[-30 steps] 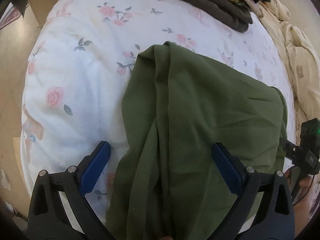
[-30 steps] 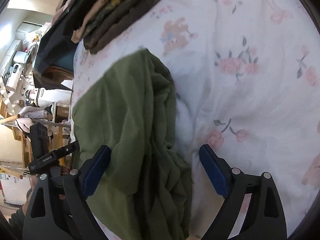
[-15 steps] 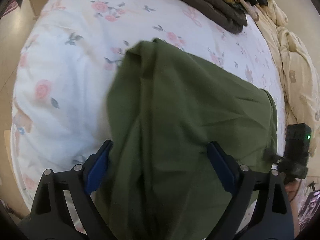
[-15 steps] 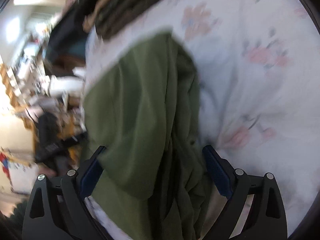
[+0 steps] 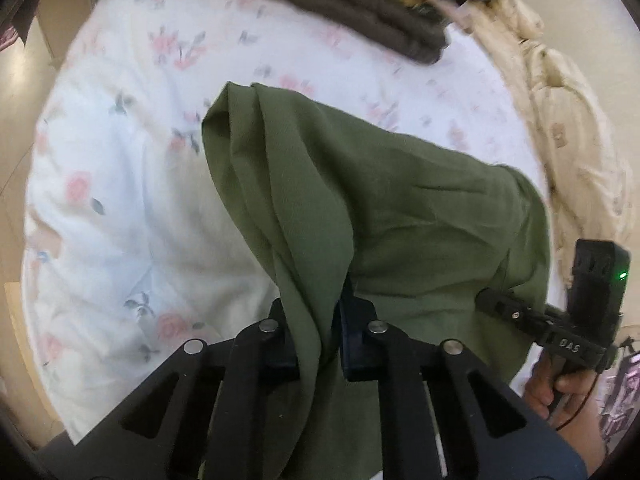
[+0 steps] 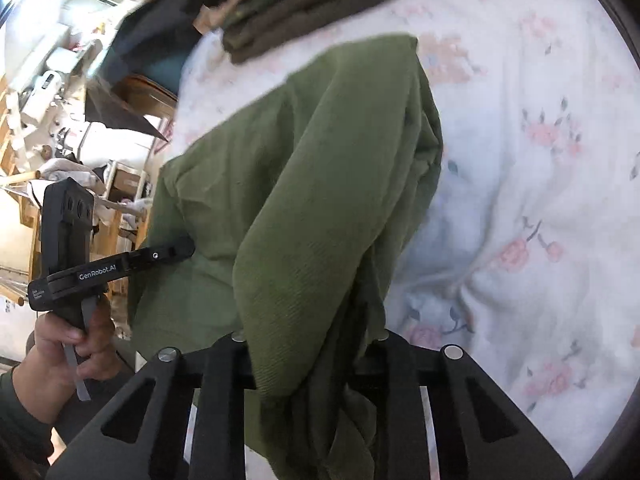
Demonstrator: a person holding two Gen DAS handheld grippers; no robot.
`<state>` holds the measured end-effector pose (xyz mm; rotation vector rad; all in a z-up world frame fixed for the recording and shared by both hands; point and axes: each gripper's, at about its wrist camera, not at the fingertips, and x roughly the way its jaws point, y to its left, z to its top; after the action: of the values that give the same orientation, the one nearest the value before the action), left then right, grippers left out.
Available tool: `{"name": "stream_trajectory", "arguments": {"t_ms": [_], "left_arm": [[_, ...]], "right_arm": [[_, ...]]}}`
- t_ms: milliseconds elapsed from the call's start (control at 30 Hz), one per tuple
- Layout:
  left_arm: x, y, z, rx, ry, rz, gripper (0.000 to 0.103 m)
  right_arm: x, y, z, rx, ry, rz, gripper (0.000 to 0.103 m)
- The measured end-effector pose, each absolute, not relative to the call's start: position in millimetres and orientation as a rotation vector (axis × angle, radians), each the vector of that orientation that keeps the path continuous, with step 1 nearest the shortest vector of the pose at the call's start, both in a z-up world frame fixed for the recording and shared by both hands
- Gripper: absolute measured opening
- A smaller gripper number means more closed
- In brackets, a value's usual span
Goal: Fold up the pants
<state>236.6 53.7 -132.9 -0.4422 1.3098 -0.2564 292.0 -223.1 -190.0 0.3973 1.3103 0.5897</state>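
Note:
The green pants [image 5: 384, 196] lie bunched on the floral bedsheet [image 5: 120, 200], stretched between my two grippers. My left gripper [image 5: 318, 320] is shut on a gathered fold of the pants at its near edge. My right gripper [image 6: 308, 344] is shut on the other near edge of the pants [image 6: 304, 184], and cloth hangs over its jaws and hides the fingertips. The right gripper also shows at the right of the left wrist view [image 5: 500, 304]. The left gripper also shows at the left of the right wrist view [image 6: 176, 250].
A stack of folded dark and patterned clothes [image 5: 360, 4] lies at the far side of the bed, also in the right wrist view [image 6: 296, 8]. A cream quilt [image 5: 568, 120] is bunched along the right. Cluttered furniture [image 6: 80, 120] stands beyond the bed's left edge.
Both grippers were open around the pants' near edge and have now shut on the cloth. The fabric is pulled up into taut folds at each gripper.

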Motion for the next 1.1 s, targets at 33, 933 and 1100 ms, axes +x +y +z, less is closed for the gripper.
{"name": "stream_trajectory", "arguments": {"t_ms": [33, 933, 1100], "left_arm": [[233.7, 56.9, -119.5, -0.457, 1.279, -0.266, 0.009], [635.7, 68.3, 27.6, -0.303, 1.09, -0.217, 0.011], [660.7, 67.4, -26.9, -0.258, 1.17, -0.133, 0.026]], "right_arm": [[289.1, -225.5, -182.9, 0.417, 1.29, 0.595, 0.023], [678.9, -191.4, -39.9, 0.447, 1.125, 0.513, 0.025], [714.3, -188.5, -96.8, 0.383, 1.217, 0.445, 0.039]]}}
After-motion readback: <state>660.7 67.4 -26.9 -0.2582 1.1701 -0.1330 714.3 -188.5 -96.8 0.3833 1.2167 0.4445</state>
